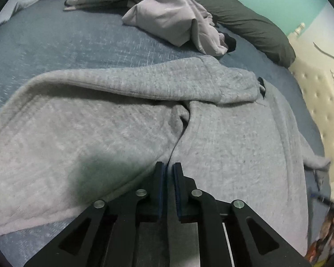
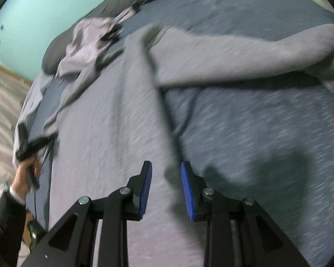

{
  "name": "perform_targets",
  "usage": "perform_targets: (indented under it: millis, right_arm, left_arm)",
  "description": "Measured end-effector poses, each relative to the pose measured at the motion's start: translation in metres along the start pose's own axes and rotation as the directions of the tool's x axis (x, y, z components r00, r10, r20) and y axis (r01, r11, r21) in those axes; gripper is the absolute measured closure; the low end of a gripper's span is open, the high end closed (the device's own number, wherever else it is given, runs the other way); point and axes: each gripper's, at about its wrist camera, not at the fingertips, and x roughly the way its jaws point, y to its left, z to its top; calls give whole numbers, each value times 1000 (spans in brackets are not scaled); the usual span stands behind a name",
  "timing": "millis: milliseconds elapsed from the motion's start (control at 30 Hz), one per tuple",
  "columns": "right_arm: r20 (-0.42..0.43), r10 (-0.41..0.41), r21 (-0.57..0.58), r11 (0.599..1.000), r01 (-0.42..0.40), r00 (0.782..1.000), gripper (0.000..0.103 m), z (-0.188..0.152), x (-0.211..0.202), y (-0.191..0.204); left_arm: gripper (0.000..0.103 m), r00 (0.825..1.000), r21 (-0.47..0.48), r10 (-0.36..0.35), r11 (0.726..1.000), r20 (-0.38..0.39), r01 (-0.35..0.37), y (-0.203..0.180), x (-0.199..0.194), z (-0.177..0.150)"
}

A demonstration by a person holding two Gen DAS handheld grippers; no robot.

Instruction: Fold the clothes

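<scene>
You are part-way through the first garment. The grey sweater (image 1: 127,120) lies spread across the blue bedspread (image 1: 55,49), with one sleeve (image 1: 144,82) already laid across its body; the rest of the body looks unfolded, so by my reading the second sleeve and the final folds are left. Your left tool (image 1: 169,166) hovers low over the middle of the sweater with only a narrow slit between its pads; no cloth sits between them, so it holds nothing. Your right tool (image 2: 166,166) stands partly open and empty above the sweater's edge; that view is blurred, but nothing sits between its blue pads (image 2: 145,189). A crumpled lilac garment (image 1: 167,15) waits untouched farther up the bed against the dark pillow (image 1: 245,22), so at least one more piece remains after this one.
</scene>
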Motion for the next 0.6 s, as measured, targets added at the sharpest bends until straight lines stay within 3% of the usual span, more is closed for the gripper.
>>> perform_targets:
  millis: [100,167,333,367,400,433,600]
  right_arm:
    - [79,-41,42,998,38,996,61,18,-21,-25]
    - [132,-80,91,994,69,988,60,27,-39,-46]
    - [251,-185,256,959,119,950,59,32,-99,-112]
    - [267,-216,275,951,140,939,55,31,-110,-124]
    - [278,-245,296,942,160,929,45,30,-119,-136]
    - [280,-271,321,930,177,921,43,28,-126,-148]
    - [248,-365,428,872,236,897,42,10,-135,-205]
  left_arm:
    - [85,1000,19,8,1000,20,-9,-3,-15,-8]
    - [80,999,16,-2,1000,36,1,-4,-23,-13]
    - [76,999,10,-21,1000,39,20,-4,-34,-21]
    - [76,999,14,-22,1000,43,22,-6,-37,-23]
    - [75,999,15,-23,1000,45,22,-7,-39,-25]
    - [74,999,13,-22,1000,46,22,-9,-40,-26]
    - [69,999,-10,-27,1000,31,27,-17,-43,-34]
